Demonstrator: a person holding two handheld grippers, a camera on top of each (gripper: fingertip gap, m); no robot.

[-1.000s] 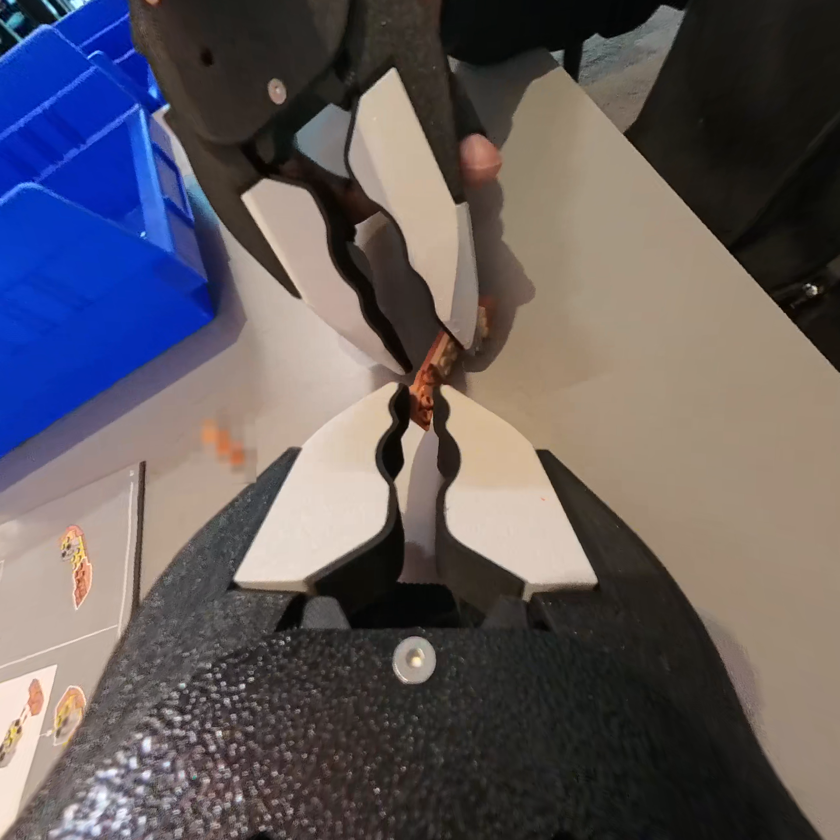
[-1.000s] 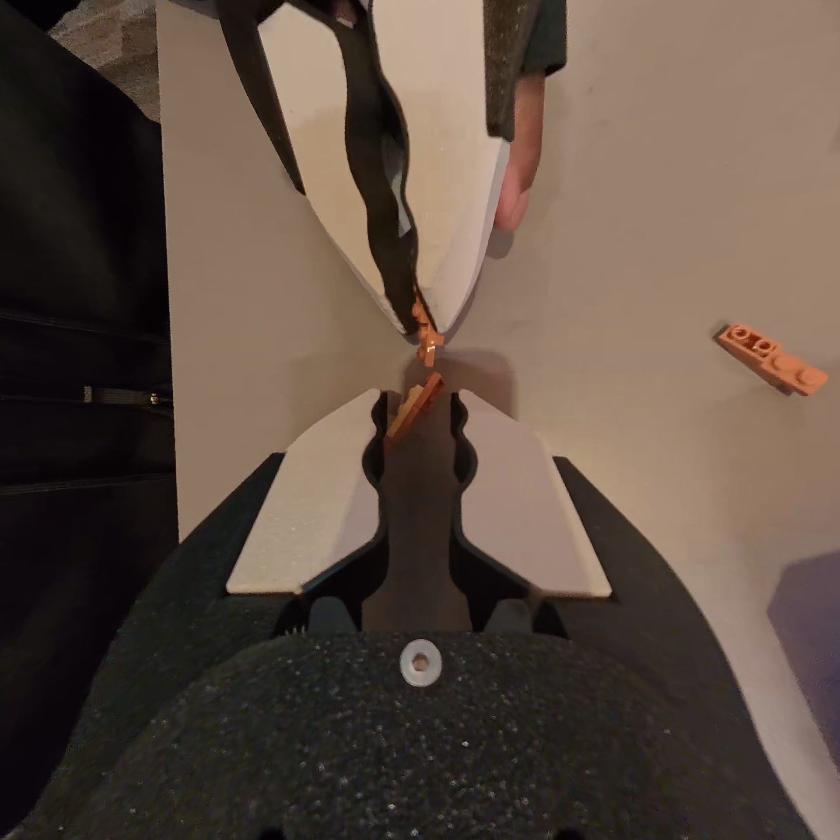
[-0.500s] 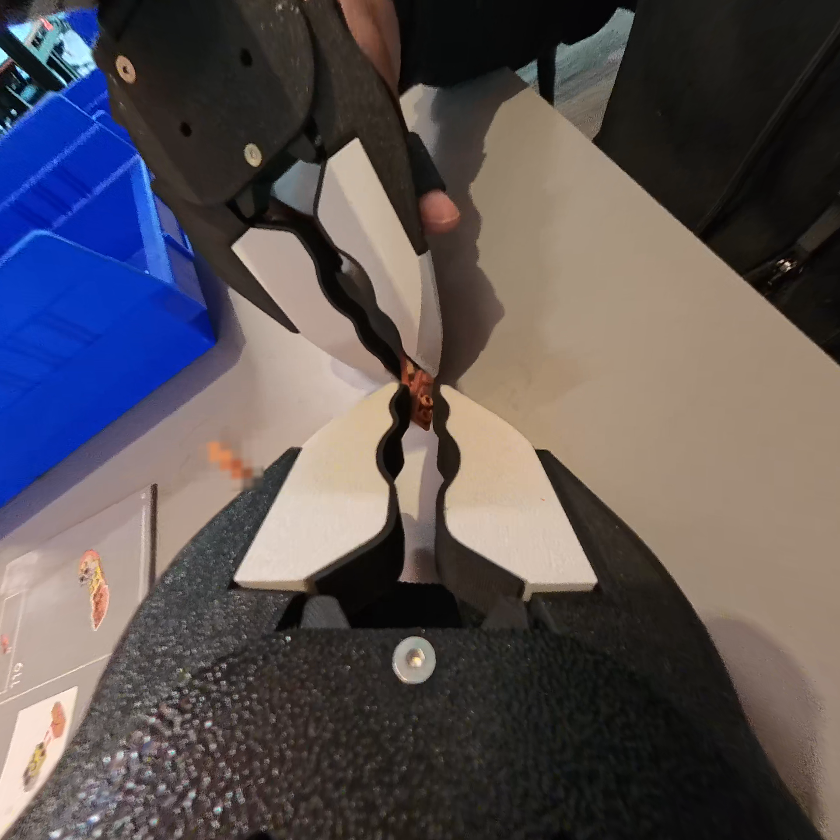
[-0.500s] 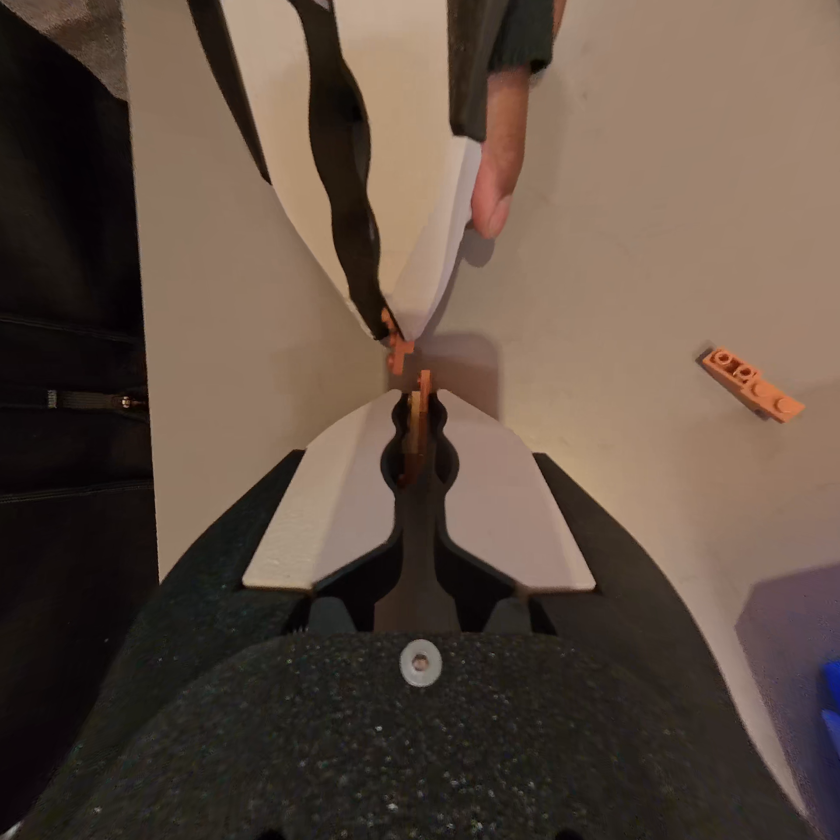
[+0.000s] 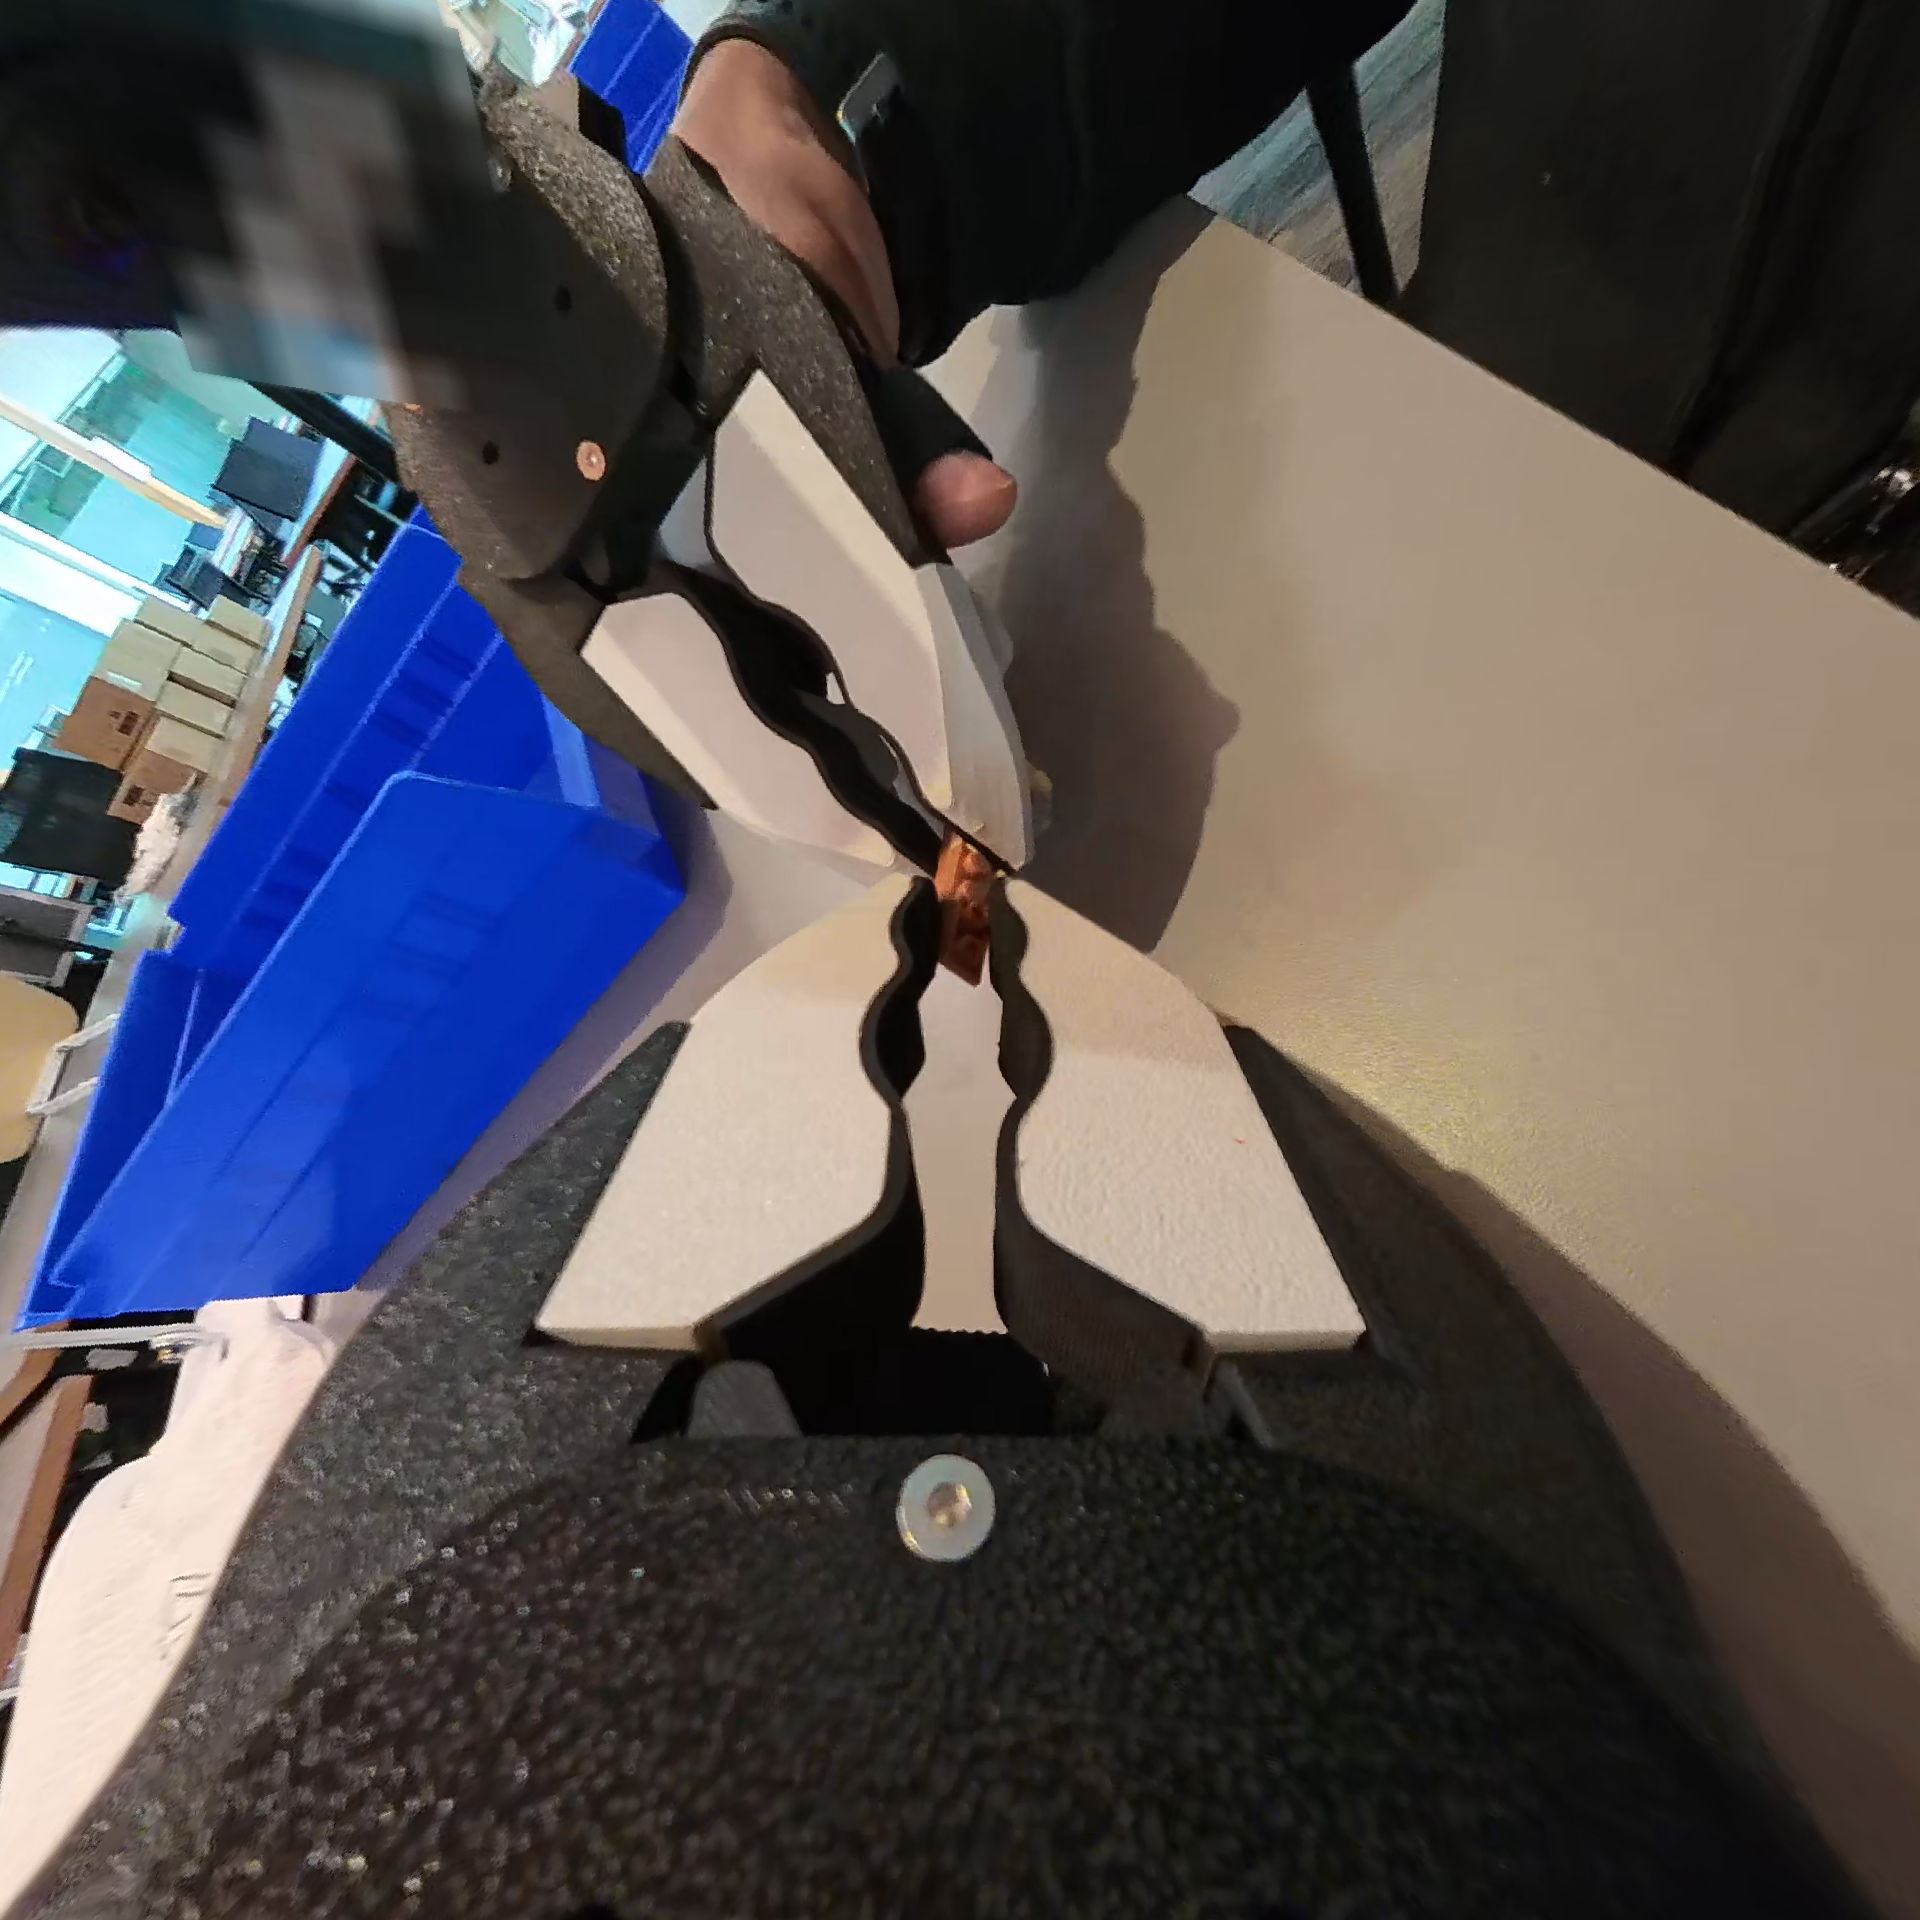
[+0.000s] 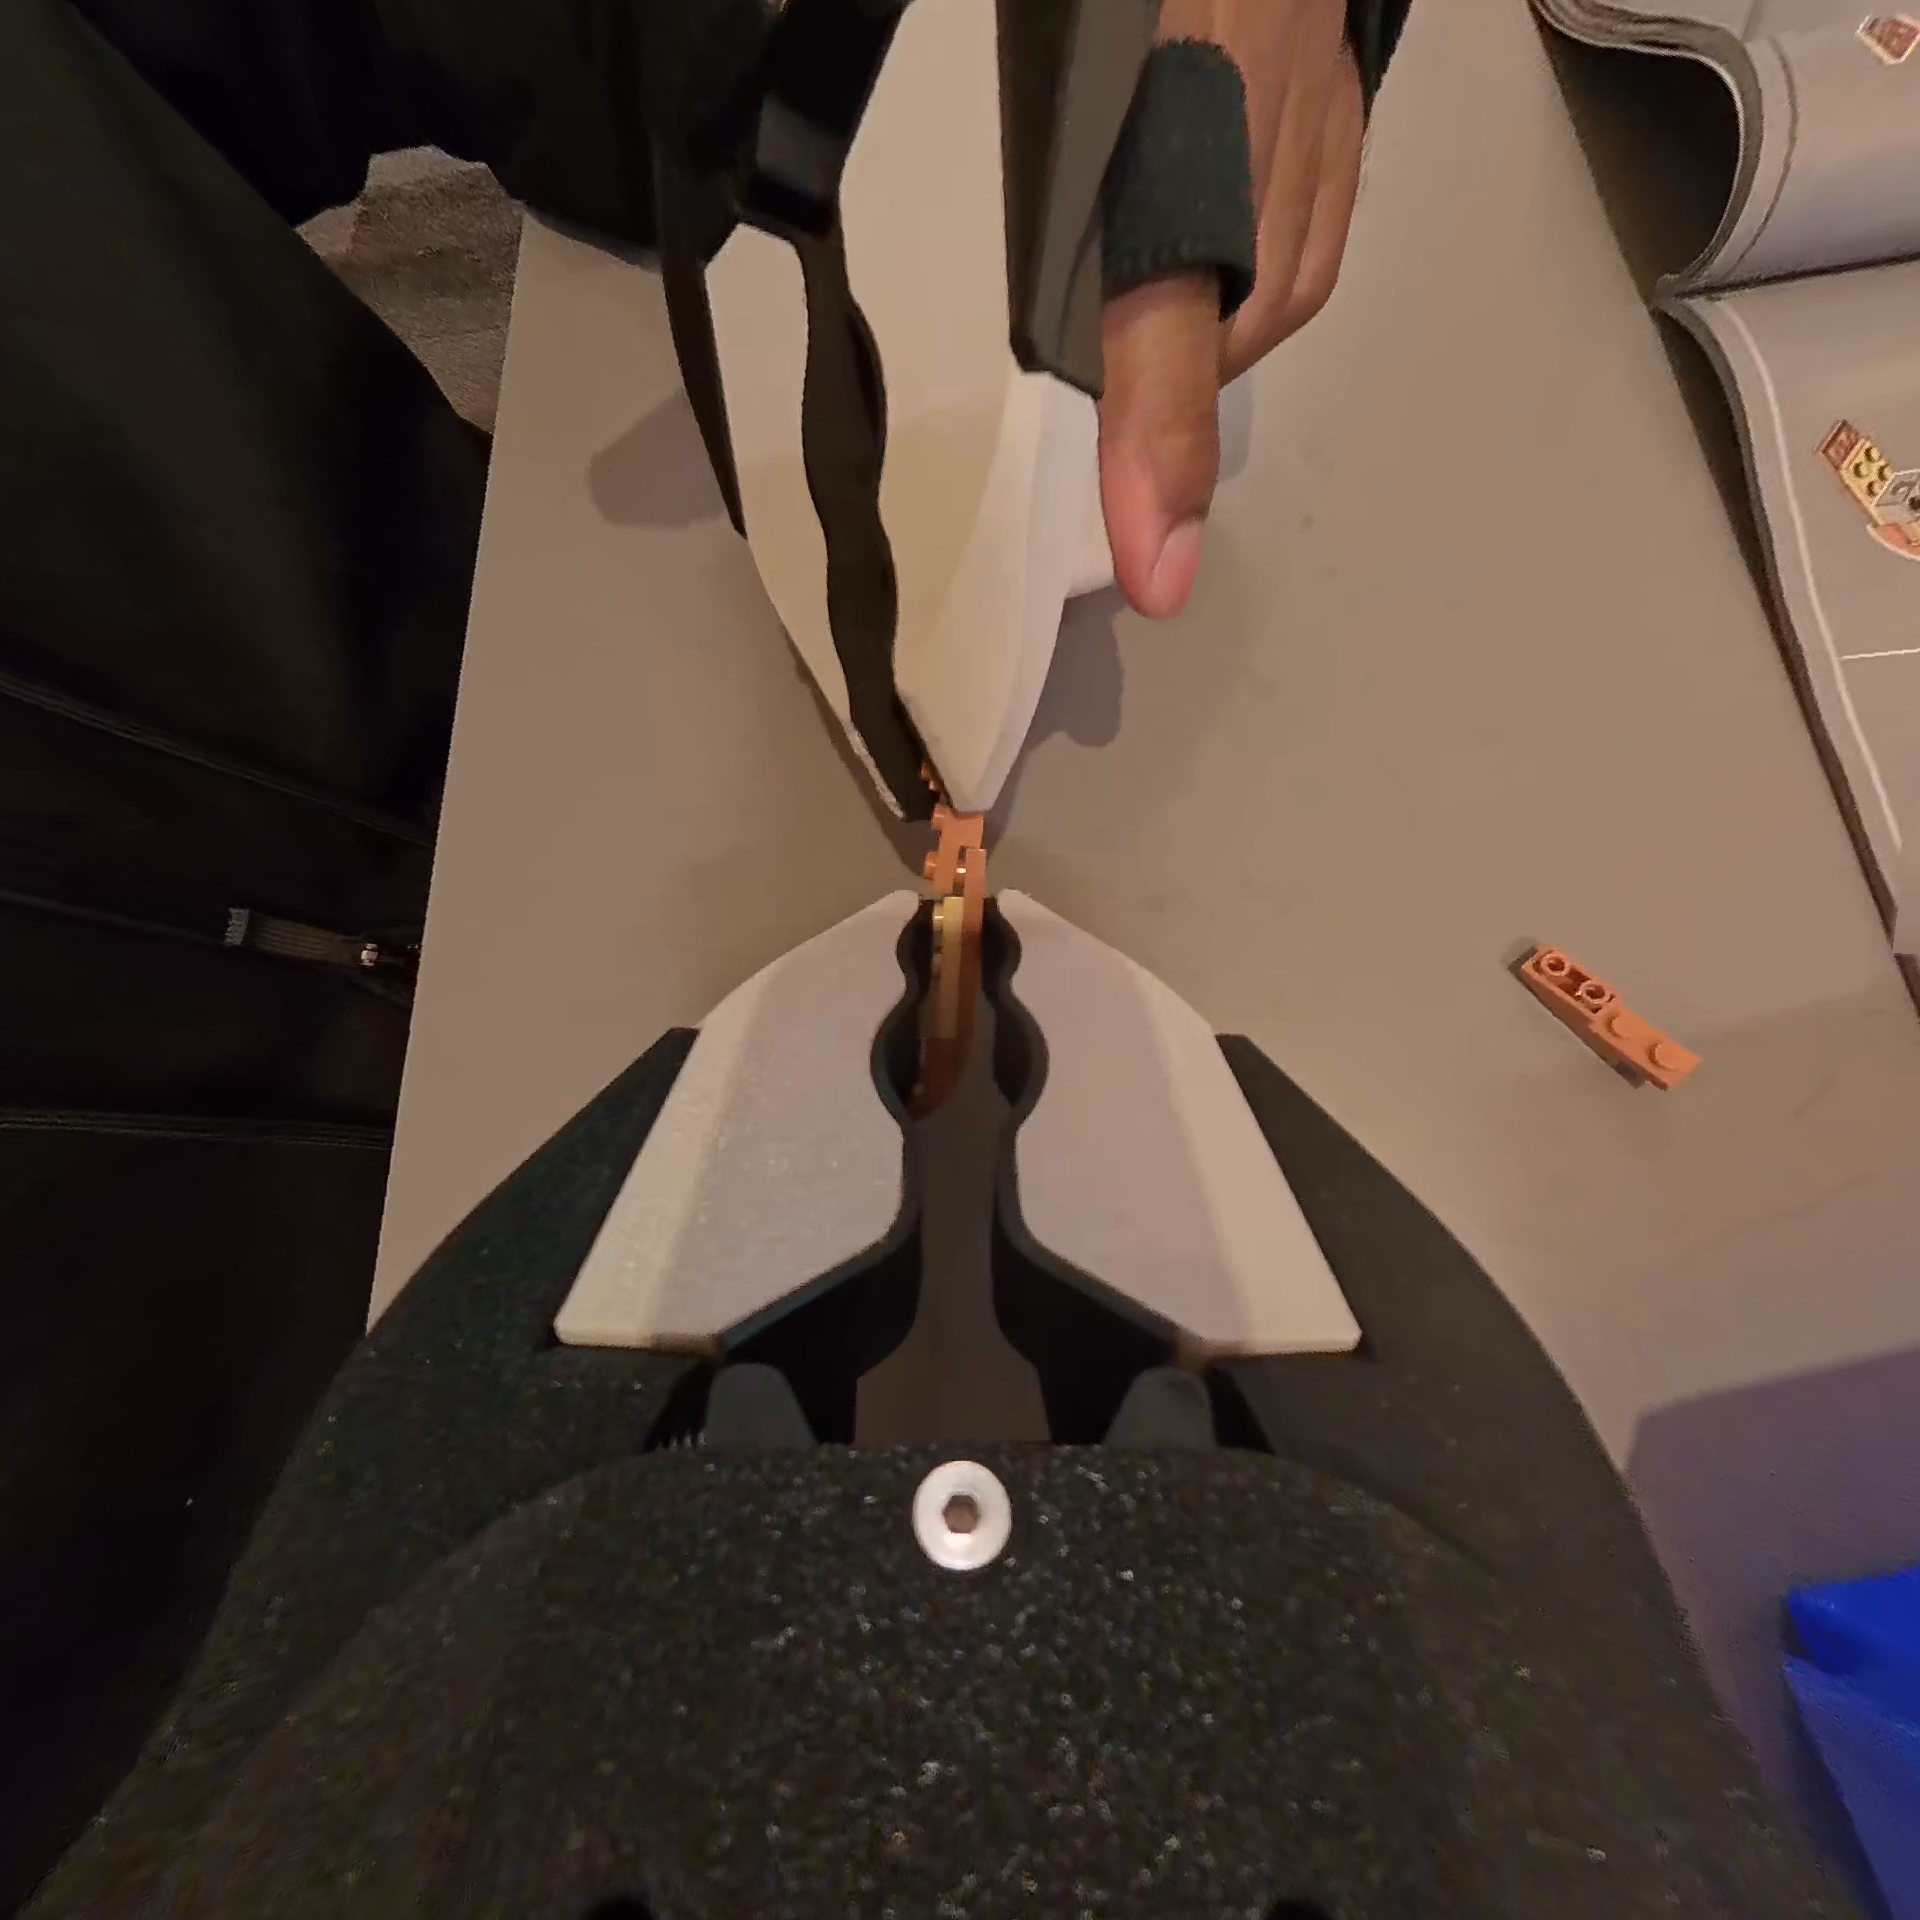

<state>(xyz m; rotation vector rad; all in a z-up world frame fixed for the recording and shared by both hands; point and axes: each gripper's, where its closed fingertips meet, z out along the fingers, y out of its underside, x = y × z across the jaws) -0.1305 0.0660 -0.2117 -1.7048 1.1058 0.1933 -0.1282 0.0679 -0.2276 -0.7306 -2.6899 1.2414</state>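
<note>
Dim warm indoor light, soft shadows, fisheye edge distortion, bright window glare, slight blur.

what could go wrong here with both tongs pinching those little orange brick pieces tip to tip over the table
1. Each piece is gripped only at the very tips: the left tongs on a small orange piece, the right tongs on a thin orange and tan plate stack. Pushing them together may twist one loose.
2. The pieces overlap only slightly, so they may join crooked.
3. A dropped piece could land near the loose orange brick.
</note>
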